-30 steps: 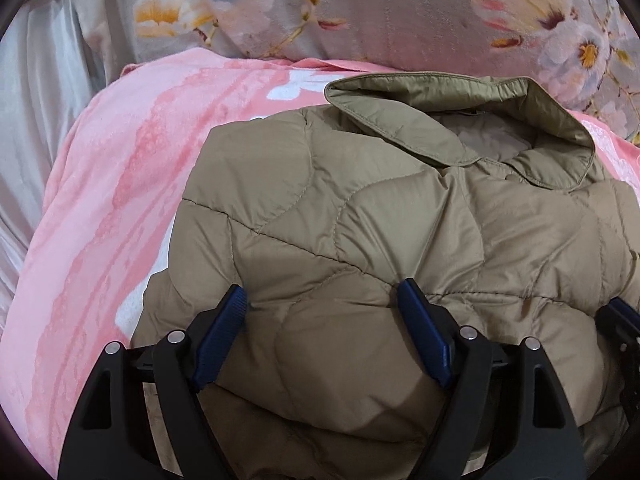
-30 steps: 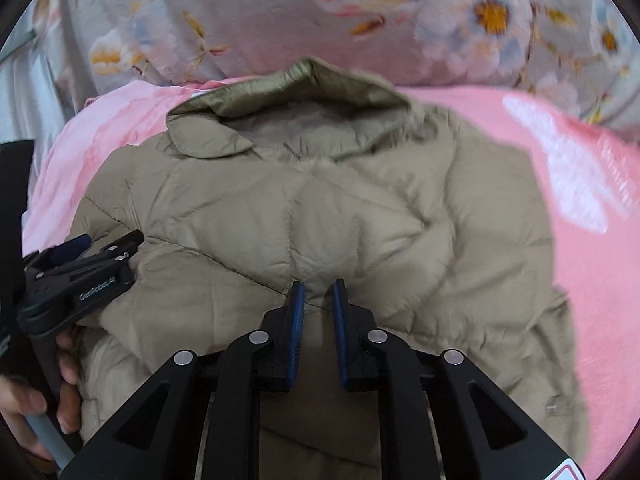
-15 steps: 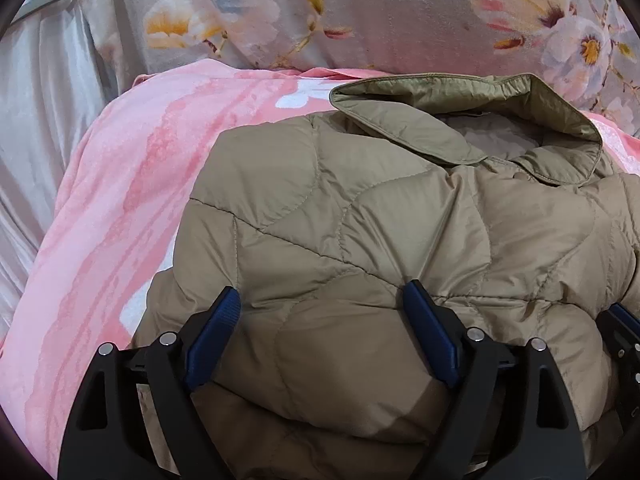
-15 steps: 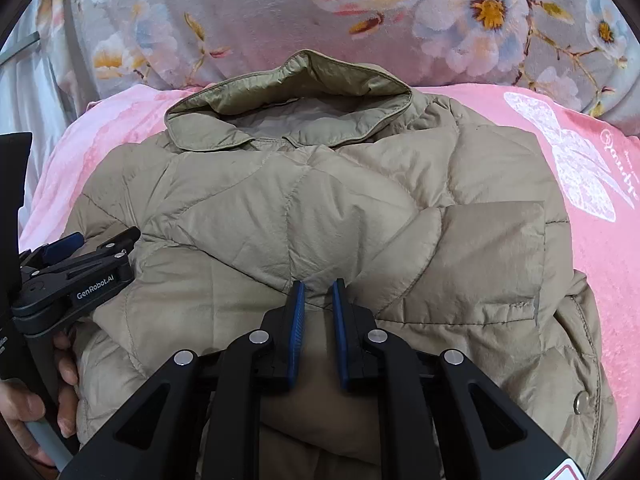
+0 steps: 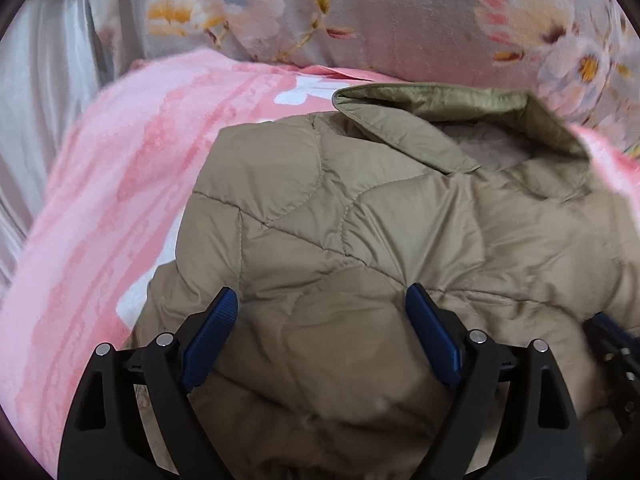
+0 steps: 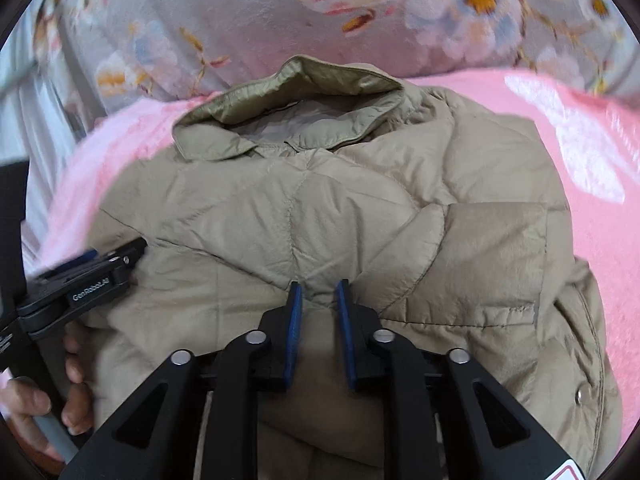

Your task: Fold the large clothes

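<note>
A tan quilted jacket (image 5: 360, 208) lies folded on a pink blanket (image 5: 132, 168), collar at the far side. My left gripper (image 5: 322, 300) is open wide, its blue pads straddling a bulge of the jacket's near fold. In the right wrist view the jacket (image 6: 320, 208) fills the middle. My right gripper (image 6: 318, 292) has its blue pads close together with a narrow gap, pinching a ridge of the jacket's near fold. The left gripper (image 6: 100, 276) shows at the left edge of that view, resting on the jacket, held by a hand.
A grey floral pillow (image 5: 400, 12) lies behind the jacket, also in the right wrist view (image 6: 280, 12). The pink blanket (image 6: 600, 200) extends right. A grey sheet (image 5: 36, 120) hangs at the far left. The right gripper's body (image 5: 616, 344) shows at the right edge.
Both grippers have drawn back slightly toward me over the jacket. The left jaws stay wide open. The right jaws stay nearly closed on the fold.
</note>
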`<state>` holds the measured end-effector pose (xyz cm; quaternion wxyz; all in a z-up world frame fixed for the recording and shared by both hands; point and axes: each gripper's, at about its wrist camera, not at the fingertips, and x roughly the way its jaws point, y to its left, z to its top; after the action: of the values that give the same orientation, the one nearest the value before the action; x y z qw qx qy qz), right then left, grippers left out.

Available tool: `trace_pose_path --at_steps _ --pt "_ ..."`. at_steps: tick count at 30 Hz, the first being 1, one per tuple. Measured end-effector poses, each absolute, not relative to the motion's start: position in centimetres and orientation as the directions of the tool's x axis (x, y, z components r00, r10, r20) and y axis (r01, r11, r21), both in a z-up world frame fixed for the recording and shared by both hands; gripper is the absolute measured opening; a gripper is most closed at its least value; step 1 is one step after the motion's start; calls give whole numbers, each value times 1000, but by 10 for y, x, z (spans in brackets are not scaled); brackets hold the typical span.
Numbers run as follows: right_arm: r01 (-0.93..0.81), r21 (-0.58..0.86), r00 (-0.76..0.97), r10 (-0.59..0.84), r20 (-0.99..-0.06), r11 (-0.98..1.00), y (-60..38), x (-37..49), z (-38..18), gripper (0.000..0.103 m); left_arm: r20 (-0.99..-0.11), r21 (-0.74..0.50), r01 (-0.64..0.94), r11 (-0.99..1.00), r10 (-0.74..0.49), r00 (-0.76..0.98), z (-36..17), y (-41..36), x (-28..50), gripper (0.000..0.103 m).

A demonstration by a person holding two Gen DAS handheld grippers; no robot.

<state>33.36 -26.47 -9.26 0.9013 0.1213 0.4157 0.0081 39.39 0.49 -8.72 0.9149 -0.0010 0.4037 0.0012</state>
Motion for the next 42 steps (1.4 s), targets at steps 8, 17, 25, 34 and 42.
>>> trace_pose_path --at_steps 8,17,25,34,42 --pt "154 405 724 176 -667 901 -309 383 -45 57 -697 -233 -6 973 -162 698 -19 21 451 84" --pt "208 427 665 193 -721 880 -322 459 -80 3 -773 -353 16 935 -301 558 -62 -10 527 22" --pt "140 223 690 66 -721 965 -302 442 -77 3 -760 -279 69 958 -264 594 -73 -12 515 8" --pt "158 155 633 21 -774 975 -296 445 -106 1 -780 -129 83 988 -153 607 -99 -27 510 8" --pt "186 240 618 76 -783 953 -311 432 -100 0 -769 -106 84 991 -135 624 -90 -23 495 11"
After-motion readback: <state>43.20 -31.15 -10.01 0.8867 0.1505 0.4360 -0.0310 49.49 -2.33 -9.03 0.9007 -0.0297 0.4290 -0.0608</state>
